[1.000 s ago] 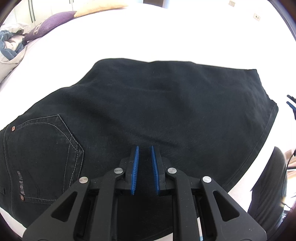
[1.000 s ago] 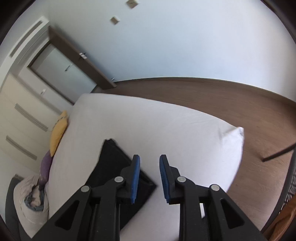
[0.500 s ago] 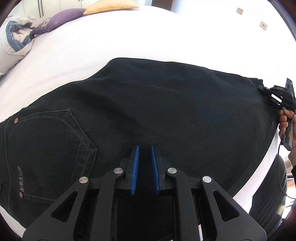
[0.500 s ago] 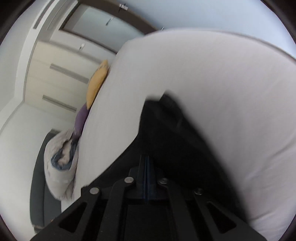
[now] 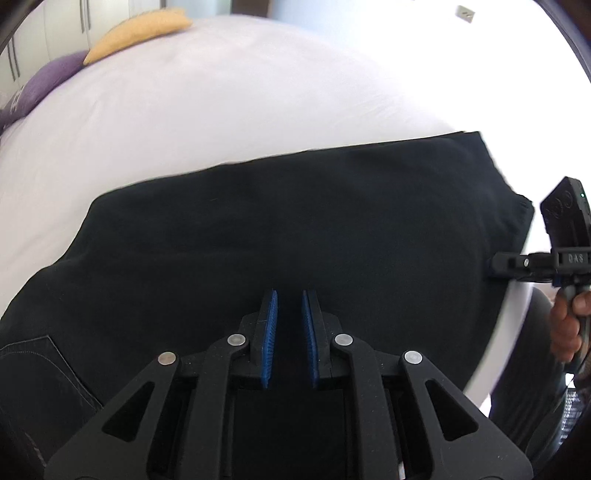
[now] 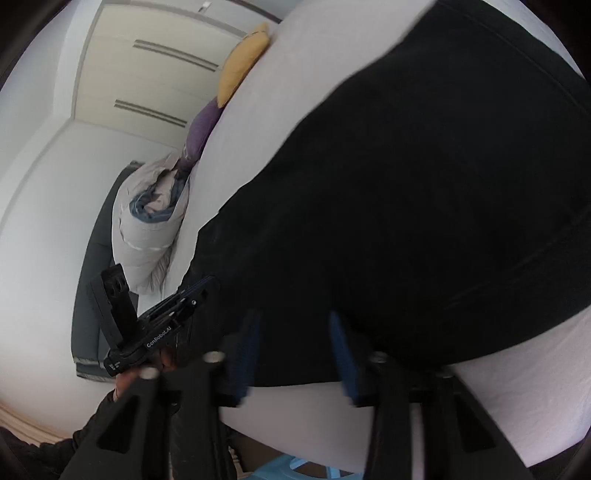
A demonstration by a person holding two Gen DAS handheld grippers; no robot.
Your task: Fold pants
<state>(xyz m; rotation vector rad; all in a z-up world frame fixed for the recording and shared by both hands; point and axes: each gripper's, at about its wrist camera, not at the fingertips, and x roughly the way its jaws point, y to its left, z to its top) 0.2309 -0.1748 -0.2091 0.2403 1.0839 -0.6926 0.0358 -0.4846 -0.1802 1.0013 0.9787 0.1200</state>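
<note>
Black jeans (image 5: 295,229) lie flat on the white bed (image 5: 221,103), a back pocket (image 5: 40,369) at lower left. My left gripper (image 5: 289,314) hovers over the near edge of the jeans, its blue pads a narrow gap apart, nothing between them. My right gripper (image 6: 295,332) is open at the near edge of the jeans (image 6: 424,177), which lie between its blurred fingers. The right gripper also shows in the left wrist view (image 5: 517,264) at the hem end. The left gripper shows in the right wrist view (image 6: 195,291).
Yellow pillow (image 5: 144,29) and purple pillow (image 5: 33,88) lie at the far side of the bed. A bundled duvet (image 6: 151,218) sits by the headboard. A blue stool (image 6: 291,467) stands below the bed edge. Wardrobes (image 6: 147,66) line the far wall.
My right gripper swung down to the hem end, shut briefly, and is now open wide. My left gripper moved along the jeans toward the legs, its gap unchanged.
</note>
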